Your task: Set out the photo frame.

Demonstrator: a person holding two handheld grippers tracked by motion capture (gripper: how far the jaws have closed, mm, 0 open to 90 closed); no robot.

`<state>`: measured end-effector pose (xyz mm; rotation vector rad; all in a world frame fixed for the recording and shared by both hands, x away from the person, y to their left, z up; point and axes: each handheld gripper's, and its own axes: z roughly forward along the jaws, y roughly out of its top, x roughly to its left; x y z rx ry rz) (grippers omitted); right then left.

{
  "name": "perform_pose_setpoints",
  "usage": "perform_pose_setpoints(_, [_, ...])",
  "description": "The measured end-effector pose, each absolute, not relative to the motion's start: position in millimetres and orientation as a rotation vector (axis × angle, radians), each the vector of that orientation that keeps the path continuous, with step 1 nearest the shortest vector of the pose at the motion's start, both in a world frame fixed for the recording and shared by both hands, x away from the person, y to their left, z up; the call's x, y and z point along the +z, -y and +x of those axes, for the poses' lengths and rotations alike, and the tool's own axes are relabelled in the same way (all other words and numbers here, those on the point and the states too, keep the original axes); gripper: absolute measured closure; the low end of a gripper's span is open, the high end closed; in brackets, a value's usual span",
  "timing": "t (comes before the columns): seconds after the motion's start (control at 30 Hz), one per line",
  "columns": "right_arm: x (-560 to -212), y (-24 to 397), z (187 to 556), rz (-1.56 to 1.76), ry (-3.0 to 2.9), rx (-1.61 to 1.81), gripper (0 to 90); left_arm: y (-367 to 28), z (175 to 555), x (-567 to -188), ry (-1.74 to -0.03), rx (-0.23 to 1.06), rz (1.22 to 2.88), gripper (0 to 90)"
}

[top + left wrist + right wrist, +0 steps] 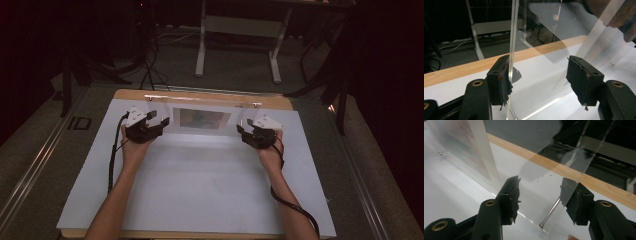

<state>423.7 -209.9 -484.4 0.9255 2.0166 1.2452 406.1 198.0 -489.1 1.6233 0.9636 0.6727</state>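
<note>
Clear acrylic, a picture frame (205,118), stands upright near the far edge of the white table (200,190), a pale print in its middle. I hold my left gripper (156,118) at its left end and my right gripper (243,128) at its right end. In the left gripper view, my jaws gape wide around the panel's edge (512,45), which sits just beside one pad; whether it touches I cannot tell. In the right gripper view, my jaws stand wide with the panel's corner (549,220) between them, pads clear of it.
</note>
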Motion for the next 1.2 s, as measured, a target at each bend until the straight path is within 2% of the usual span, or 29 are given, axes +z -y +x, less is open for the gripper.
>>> perform_pose_setpoints(0.53, [-479.5, 208.5, 433.0, 0.968, -2.024, 1.233, 47.5, -191.9, 416.0, -479.6, -1.026, 0.655, 1.655, 37.1])
perform_pose_setpoints(0.87, [-468.1, 218.8, 408.8, 1.021, -2.039, 1.227, 45.1, -180.9, 391.7, -463.2, -1.036, 0.627, 1.648, 37.6])
perform_pose_setpoints(1.2, [-468.3, 226.1, 380.3, 1.071, -2.078, 1.255, 43.4, -177.0, 363.3, -472.6, -1.113, 0.553, 1.626, 39.1])
